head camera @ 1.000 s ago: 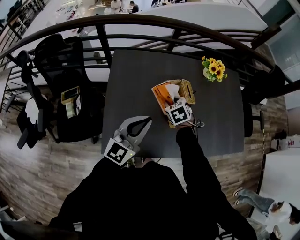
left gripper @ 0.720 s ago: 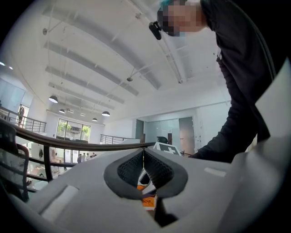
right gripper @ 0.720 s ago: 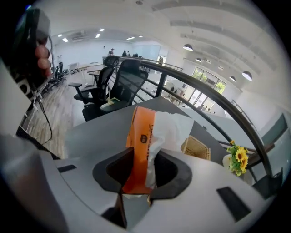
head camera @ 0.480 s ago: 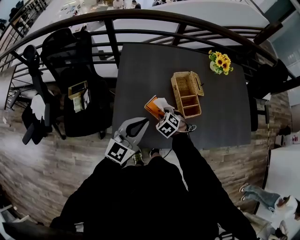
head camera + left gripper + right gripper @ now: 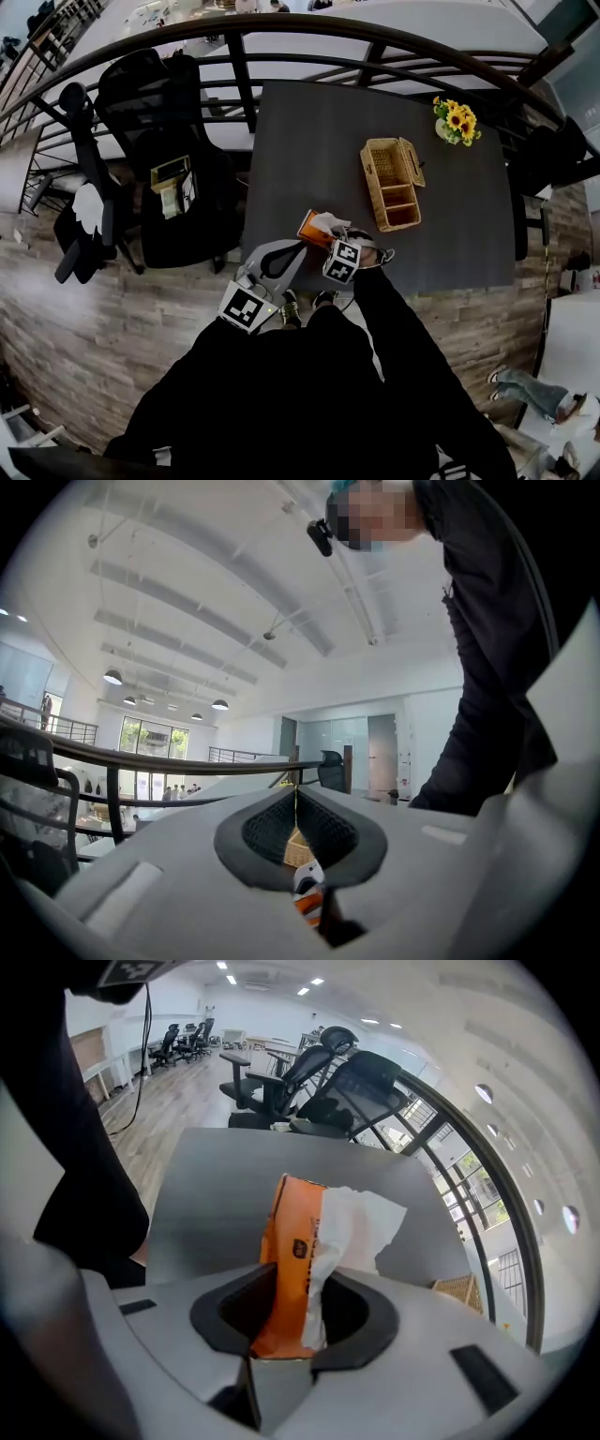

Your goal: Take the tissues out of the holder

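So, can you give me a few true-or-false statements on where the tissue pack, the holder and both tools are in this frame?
1. The right tool is closed on the orange tissue pack. True.
2. The tissue pack sits inside the wicker holder. False: it is held outside the holder, near the table's near edge.
3. The left tool holds a tissue. False: its jaws are together with nothing between them.
4. Sunflowers stand at the table's far right corner. True.
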